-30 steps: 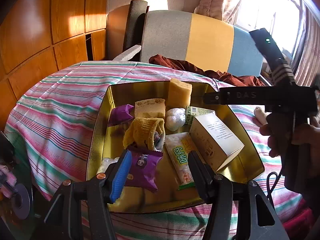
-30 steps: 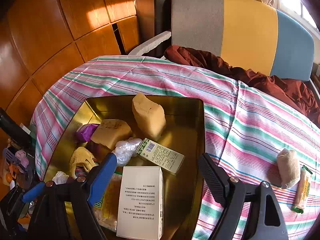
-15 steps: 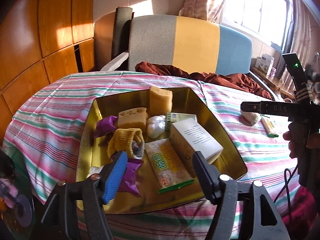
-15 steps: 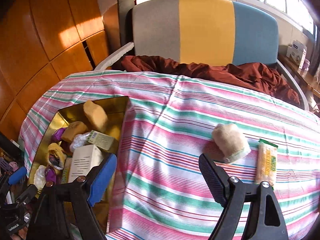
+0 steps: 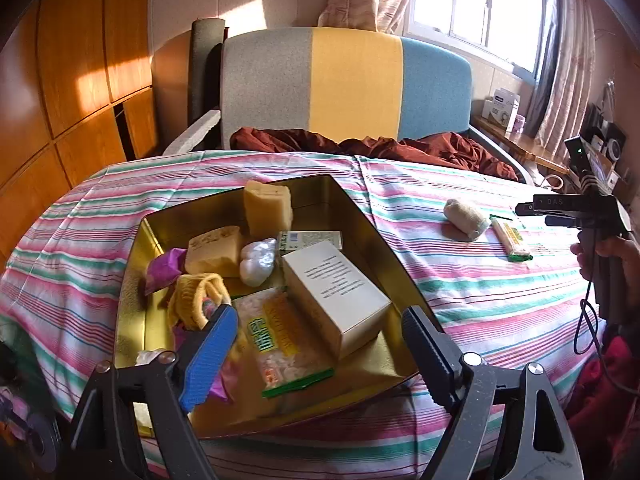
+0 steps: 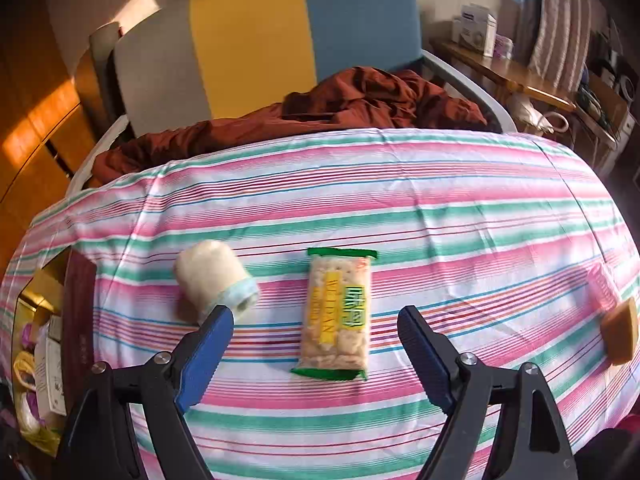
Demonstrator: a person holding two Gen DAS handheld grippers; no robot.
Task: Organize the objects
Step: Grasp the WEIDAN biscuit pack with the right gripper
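Observation:
A gold tin tray (image 5: 372, 236) on the striped tablecloth holds several items: a white box (image 5: 334, 292), a snack packet (image 5: 280, 340), yellow sponges (image 5: 266, 206), a purple wrapper (image 5: 164, 268), a yellow knit piece (image 5: 196, 292). My left gripper (image 5: 316, 348) is open and empty above the tray's near edge. My right gripper (image 6: 316, 344) is open and empty, just above a green-edged snack packet (image 6: 338, 312) lying on the cloth. A rolled cream cloth (image 6: 214, 280) lies left of it. An orange sponge (image 6: 620, 334) lies at the right.
The tray's edge shows at the far left in the right wrist view (image 6: 44, 300). A red-brown blanket (image 6: 320, 108) and a grey, yellow and blue chair back (image 6: 260, 36) stand behind the table. The right hand-held gripper body (image 5: 592, 208) shows at the right of the left wrist view.
My right gripper has swung right, away from the tray, and now faces the snack packet and rolled cloth. My left gripper has pulled back and turned slightly right. Both stayed open.

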